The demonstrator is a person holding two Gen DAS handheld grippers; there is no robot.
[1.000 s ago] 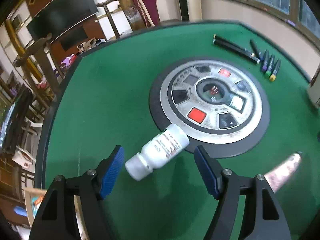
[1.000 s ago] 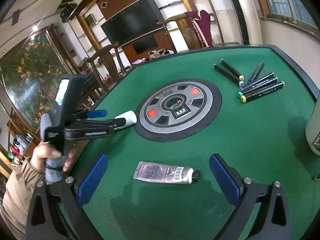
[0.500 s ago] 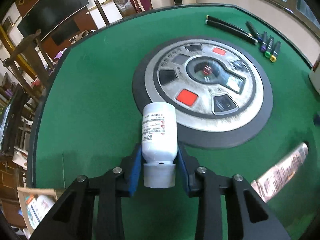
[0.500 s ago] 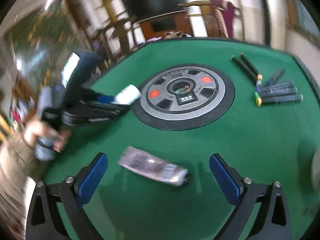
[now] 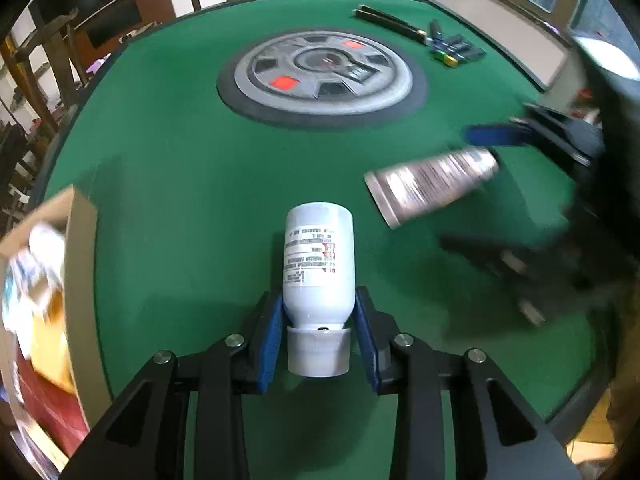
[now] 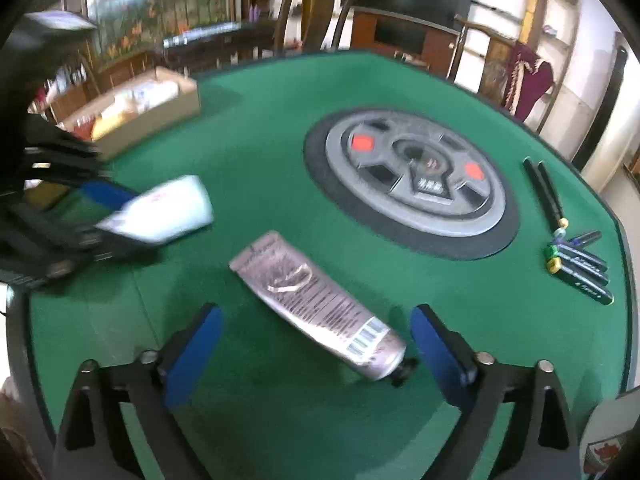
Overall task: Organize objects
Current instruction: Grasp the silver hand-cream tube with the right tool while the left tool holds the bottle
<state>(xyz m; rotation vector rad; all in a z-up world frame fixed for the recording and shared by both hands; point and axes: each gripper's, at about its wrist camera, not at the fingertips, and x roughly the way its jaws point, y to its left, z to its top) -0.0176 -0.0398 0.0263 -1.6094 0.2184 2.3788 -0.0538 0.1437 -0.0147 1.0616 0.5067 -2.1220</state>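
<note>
At the far left edge of the green worktop (image 6: pixel 280 128) stands a cardboard box (image 6: pixel 132 116) with blurred packets inside; the left wrist view shows its wall at the left of the frame.

Next comes the left hand-held gripper (image 5: pixel 318 344). Its blue pads (image 5: pixel 271 336) are clamped on the neck end of a white bottle (image 5: pixel 319 264), just above the cap, so the bottle points away from the camera with its base foremost and its printed label facing up. In the right wrist view the same bottle (image 6: pixel 164 212) shows as a white blur at the left, between the box and the tube.

The tube (image 6: pixel 316 304), silvery-pink with a barcode near its dark cap, lies flat on the felt, slanted, with its crimped end toward the bottle. It lies between the fingers of the right hand-held gripper (image 6: pixel 316 344), whose jaws are closing but stand wide; the pads (image 6: pixel 434 344) are apart from the tube on both sides, the cap end just beside the right one. In the left wrist view the tube (image 5: pixel 430 188) lies to the right of the bottle, with the right gripper a dark blur beyond it.

The round grey centre panel (image 6: pixel 416 184) with two red squares sits further back in the middle of the worktop. At the right edge lie several markers (image 6: pixel 576 264), side by side, with two black pens (image 6: pixel 546 196) just behind them.
</note>
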